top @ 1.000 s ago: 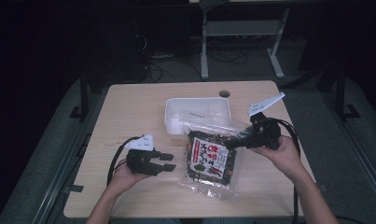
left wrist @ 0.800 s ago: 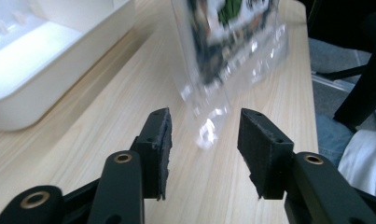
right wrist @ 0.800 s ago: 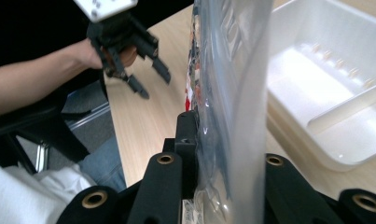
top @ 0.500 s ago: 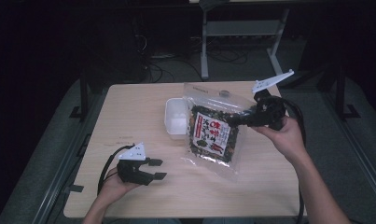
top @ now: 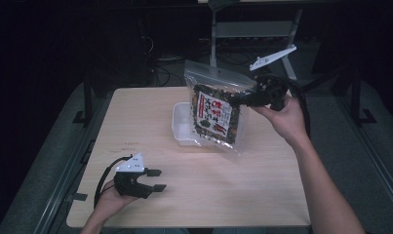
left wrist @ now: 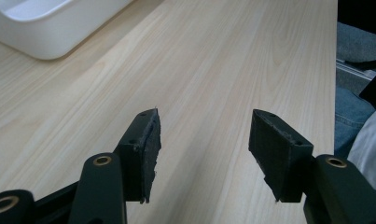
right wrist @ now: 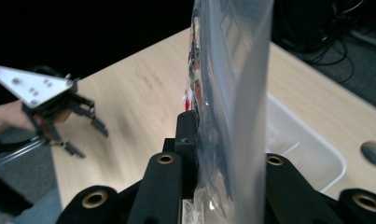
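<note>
A clear snack bag (top: pixel 214 111) with a dark printed label hangs in the air above the table, tilted, over the white tray (top: pixel 180 127). My right gripper (top: pixel 244 99) is shut on the bag's right edge, held up by the person's right hand. In the right gripper view the bag (right wrist: pixel 232 93) stands edge-on between the jaws. My left gripper (top: pixel 155 179) rests low at the table's front left corner, open, with nothing between its fingers (left wrist: pixel 143 149); it also appears far off as the left gripper (right wrist: pixel 83 128) in the right gripper view.
The wooden table (top: pixel 233 185) has bare surface in front and at the right. The white tray's corner (left wrist: pixel 45 28) lies ahead of the left gripper. A round cable hole (right wrist: pixel 374 151) sits near the table's far edge. Dark floor and a metal stand lie beyond.
My right gripper has lifted the bag off the table and up over the tray. My left gripper has drawn back toward the front left corner, still open.
</note>
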The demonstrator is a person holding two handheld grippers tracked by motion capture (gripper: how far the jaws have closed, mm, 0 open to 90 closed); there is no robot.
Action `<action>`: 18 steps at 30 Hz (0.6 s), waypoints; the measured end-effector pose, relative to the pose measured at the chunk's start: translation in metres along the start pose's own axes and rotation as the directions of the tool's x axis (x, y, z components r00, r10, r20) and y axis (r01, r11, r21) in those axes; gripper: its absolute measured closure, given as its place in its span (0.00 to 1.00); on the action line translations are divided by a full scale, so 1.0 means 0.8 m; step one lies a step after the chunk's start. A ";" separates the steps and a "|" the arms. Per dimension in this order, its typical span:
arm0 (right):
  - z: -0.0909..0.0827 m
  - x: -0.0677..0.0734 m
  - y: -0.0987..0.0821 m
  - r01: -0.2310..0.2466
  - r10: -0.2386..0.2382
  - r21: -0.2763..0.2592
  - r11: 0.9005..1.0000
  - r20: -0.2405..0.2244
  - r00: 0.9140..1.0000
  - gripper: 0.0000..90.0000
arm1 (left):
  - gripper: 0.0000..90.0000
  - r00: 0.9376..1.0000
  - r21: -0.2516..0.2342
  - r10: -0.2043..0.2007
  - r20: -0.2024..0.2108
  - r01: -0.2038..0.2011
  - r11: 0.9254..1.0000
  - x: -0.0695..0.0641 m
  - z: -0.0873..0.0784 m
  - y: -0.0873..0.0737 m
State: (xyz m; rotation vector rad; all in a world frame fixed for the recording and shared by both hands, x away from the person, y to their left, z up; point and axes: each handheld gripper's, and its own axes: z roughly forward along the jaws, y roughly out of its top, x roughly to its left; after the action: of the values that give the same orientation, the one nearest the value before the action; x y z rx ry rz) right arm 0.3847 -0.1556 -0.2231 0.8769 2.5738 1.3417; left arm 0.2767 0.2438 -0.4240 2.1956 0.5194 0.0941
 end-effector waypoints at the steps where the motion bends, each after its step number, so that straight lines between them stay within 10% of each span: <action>1: 0.004 -0.003 0.010 0.002 -0.002 -0.011 1.000 0.011 1.000 0.86 | 0.47 1.000 -0.001 -0.001 -0.001 0.001 1.000 0.000 -0.001 -0.001; 18: 0.054 -0.012 0.052 0.065 -0.058 -0.042 0.997 0.150 0.987 0.86 | 0.43 1.000 -0.061 -0.022 0.021 0.023 0.998 0.004 -0.010 -0.005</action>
State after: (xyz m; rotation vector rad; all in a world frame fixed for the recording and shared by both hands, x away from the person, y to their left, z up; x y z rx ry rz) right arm 0.4258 -0.1114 -0.2180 0.8485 2.4267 1.2630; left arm 0.2766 0.2531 -0.4226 2.1288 0.5231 0.0747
